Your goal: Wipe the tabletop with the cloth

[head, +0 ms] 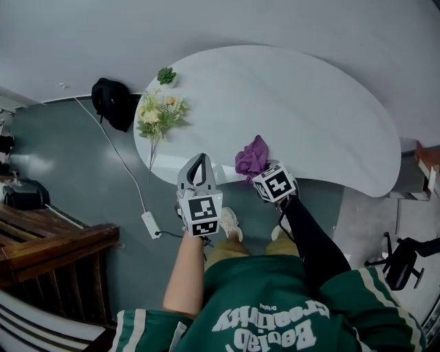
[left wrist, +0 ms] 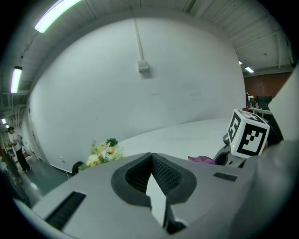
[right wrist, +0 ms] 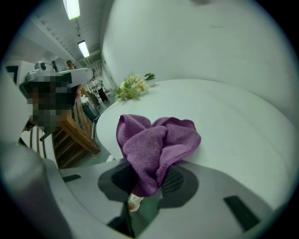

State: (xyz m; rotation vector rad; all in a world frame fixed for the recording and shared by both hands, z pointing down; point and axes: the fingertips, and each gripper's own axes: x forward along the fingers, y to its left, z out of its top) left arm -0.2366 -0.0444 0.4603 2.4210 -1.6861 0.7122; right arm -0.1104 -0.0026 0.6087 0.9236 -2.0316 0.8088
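We find soft, even indoor light throughout. Ceiling tube lamps burn out to plain white at the upper left of the left gripper view, and further lamps do so at the top left of the right gripper view. The white tabletop is bright, with no hard glare. The purple cloth is sharp. Both gripper views bow strongly, darken at the corners and go soft along the bottom.
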